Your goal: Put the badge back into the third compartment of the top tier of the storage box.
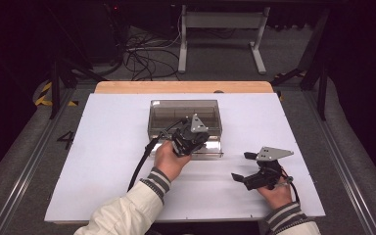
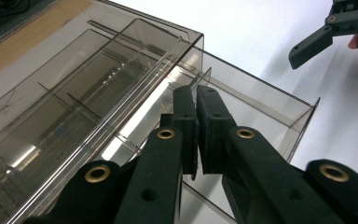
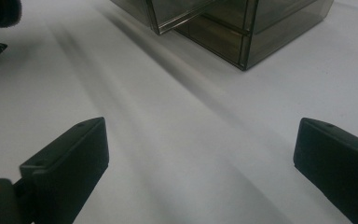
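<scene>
A smoky clear plastic box [image 1: 183,108] stands mid-table, and its drawer [image 1: 214,150] is slid partly out toward me. My left gripper [image 1: 205,141] hovers over the open drawer [image 2: 265,105] at the box's front. In the left gripper view its jaws [image 2: 196,100] are shut, pads nearly touching, and I see nothing between them. My right gripper [image 1: 243,166] rests low on the white table to the right of the box, apart from it. Its jaws stand wide open [image 3: 200,154] with bare table between them. One of its fingers [image 2: 310,45] is in the left gripper view.
The white tabletop [image 1: 107,161] extends around the box, with a wooden strip [image 1: 183,87] along the far edge. Dividers split the box [image 2: 74,93] into compartments. Beyond the table are cables and a white stand [image 1: 220,29] on the floor.
</scene>
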